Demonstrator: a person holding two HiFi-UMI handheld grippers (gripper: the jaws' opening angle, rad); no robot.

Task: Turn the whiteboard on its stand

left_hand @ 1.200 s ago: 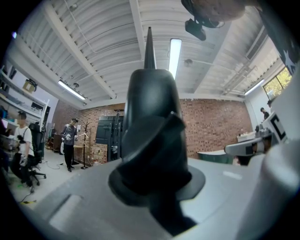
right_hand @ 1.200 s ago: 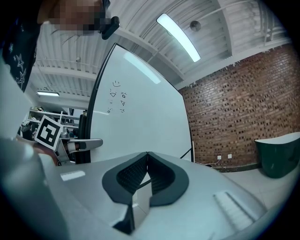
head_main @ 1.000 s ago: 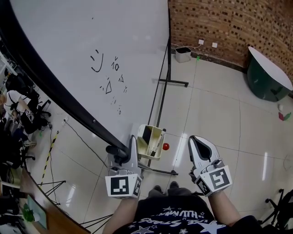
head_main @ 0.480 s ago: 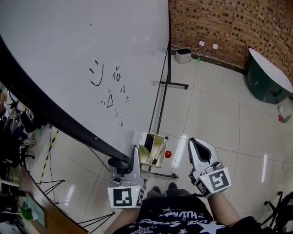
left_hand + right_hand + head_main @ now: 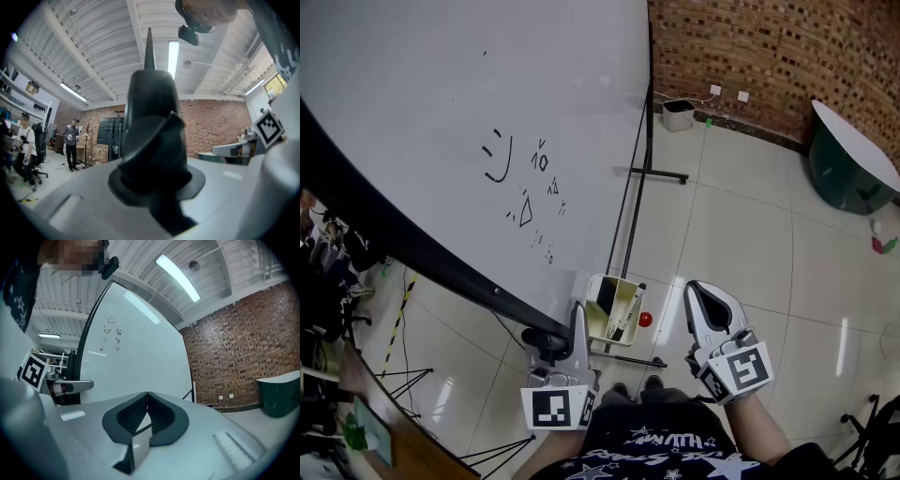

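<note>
At the low corner of the tilted whiteboard (image 5: 441,112), the left gripper (image 5: 578,314) was clamped narrowly on the frame's black fitting (image 5: 152,140), so the turn probably wanted a steady, firm swing, with the closed, empty right gripper (image 5: 698,291) held clear.

Black marker on the whiteboard (image 5: 412,84): a smiley (image 5: 496,157), a triangle (image 5: 523,208), scribbles (image 5: 542,161) too small to read; shirt (image 5: 675,448) lettering illegible.

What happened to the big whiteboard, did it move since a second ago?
Yes. The whiteboard has swung: its black lower edge and scribbles sit lower in the head view, farther from the grey bin by the brick wall.
</note>
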